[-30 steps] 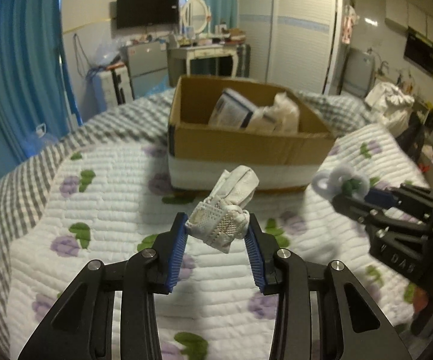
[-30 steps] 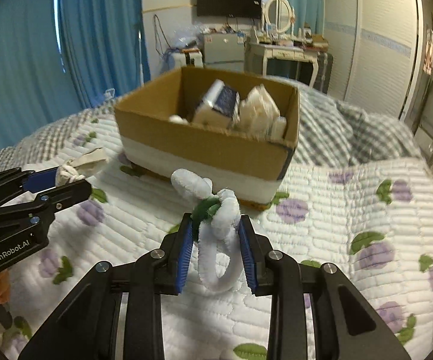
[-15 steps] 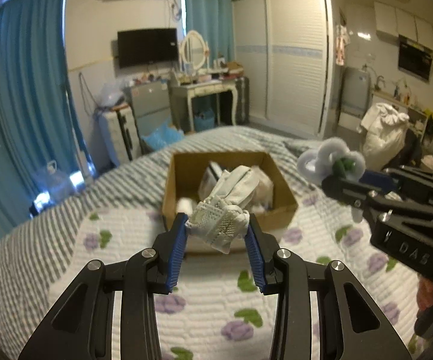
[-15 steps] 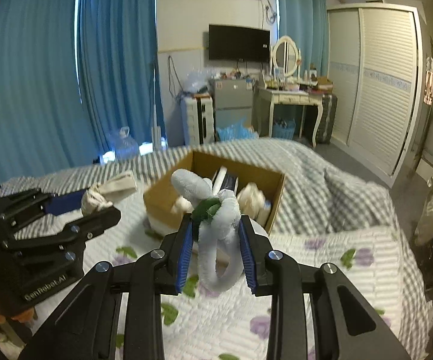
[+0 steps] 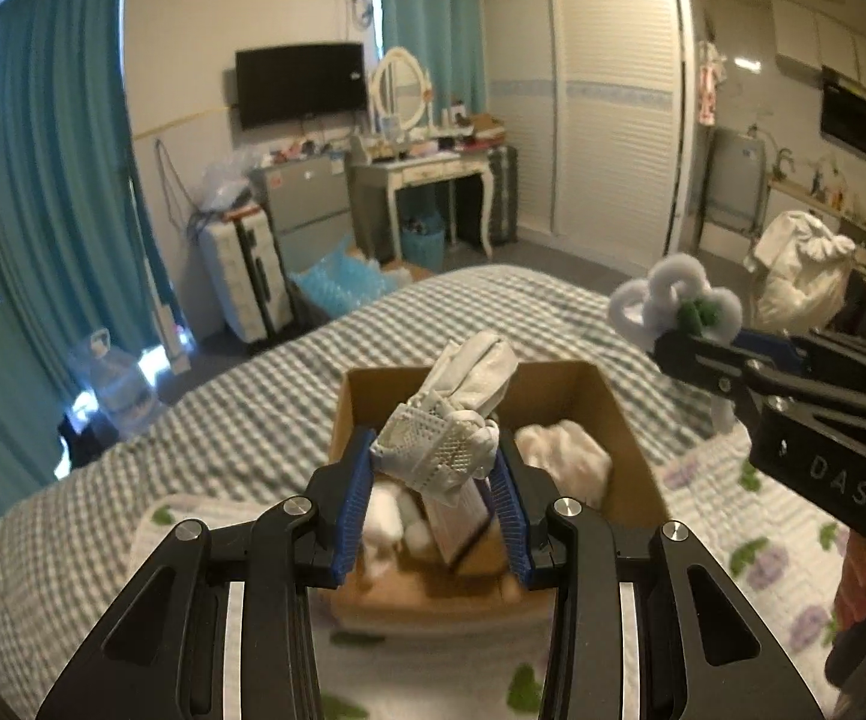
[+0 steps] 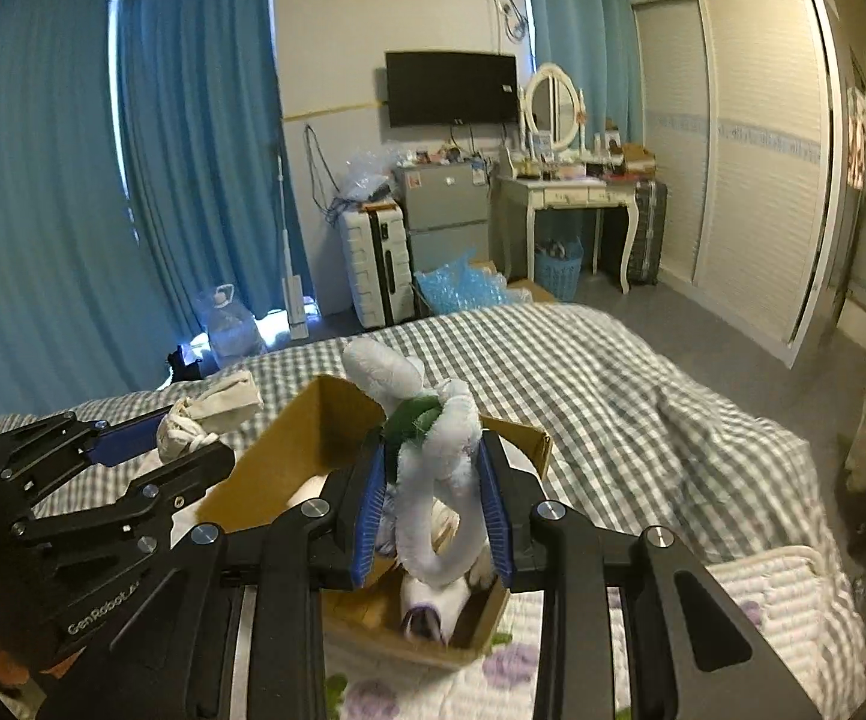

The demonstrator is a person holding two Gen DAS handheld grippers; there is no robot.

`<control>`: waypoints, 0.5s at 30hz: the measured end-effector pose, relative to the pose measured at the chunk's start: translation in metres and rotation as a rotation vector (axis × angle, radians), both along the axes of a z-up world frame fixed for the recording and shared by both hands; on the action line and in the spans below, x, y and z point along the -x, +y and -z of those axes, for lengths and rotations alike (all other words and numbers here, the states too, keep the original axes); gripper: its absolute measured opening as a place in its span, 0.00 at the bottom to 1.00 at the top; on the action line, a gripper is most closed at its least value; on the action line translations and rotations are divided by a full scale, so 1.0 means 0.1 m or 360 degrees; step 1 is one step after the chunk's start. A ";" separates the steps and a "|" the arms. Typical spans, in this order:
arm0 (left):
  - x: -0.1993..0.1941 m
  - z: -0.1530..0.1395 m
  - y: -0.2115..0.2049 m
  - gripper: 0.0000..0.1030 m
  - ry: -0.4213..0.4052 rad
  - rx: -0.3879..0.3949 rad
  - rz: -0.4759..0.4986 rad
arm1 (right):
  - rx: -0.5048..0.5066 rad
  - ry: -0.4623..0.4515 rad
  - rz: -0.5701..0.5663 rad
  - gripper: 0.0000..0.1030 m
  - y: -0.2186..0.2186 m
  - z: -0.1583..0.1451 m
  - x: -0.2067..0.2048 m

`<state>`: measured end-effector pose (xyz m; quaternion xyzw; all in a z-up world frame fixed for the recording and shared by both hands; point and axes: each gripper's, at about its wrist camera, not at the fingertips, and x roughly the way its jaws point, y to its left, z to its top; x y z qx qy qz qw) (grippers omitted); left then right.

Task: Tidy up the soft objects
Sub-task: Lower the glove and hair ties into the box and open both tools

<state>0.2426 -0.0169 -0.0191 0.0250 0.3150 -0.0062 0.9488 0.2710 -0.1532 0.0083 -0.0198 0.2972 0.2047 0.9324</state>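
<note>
From the left wrist view, the left tongs (image 5: 433, 480) were narrowed onto a white mesh glove (image 5: 454, 420), pinching it between the blue pads (image 5: 353, 495), its fingers pointing up. They hung above the open cardboard box (image 5: 631, 420) on the bed (image 5: 240, 420); white soft items (image 5: 562, 459) lay inside. At the right edge the right tongs (image 5: 679, 342) gripped a white looped plush toy (image 5: 667, 297).

From the right wrist view, the right tongs (image 6: 429, 507) were pressed onto the white looped plush toy (image 6: 433, 462) with its green tuft, held over the cardboard box (image 6: 306, 444). At the left, the left tongs (image 6: 192, 441) carried the glove (image 6: 210, 411), level above the box's near edge.
</note>
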 end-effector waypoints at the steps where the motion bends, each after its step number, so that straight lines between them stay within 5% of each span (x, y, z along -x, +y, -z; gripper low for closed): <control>1: -0.09 0.06 0.02 0.36 0.0013 -0.0003 -0.0010 | -0.0009 0.0030 0.0003 0.29 0.00 0.08 -0.12; 12: -0.63 0.60 0.06 0.37 0.0140 -0.0050 -0.0015 | -0.0003 0.0177 0.0048 0.29 0.08 0.75 -1.04; 14: -0.59 0.58 0.03 0.39 0.0109 -0.0050 -0.0001 | -0.0021 0.0179 0.0047 0.35 0.10 0.76 -1.09; 15: -0.57 0.56 0.02 0.40 0.0093 -0.0050 0.0005 | -0.0023 0.0190 0.0054 0.47 0.10 0.77 -1.11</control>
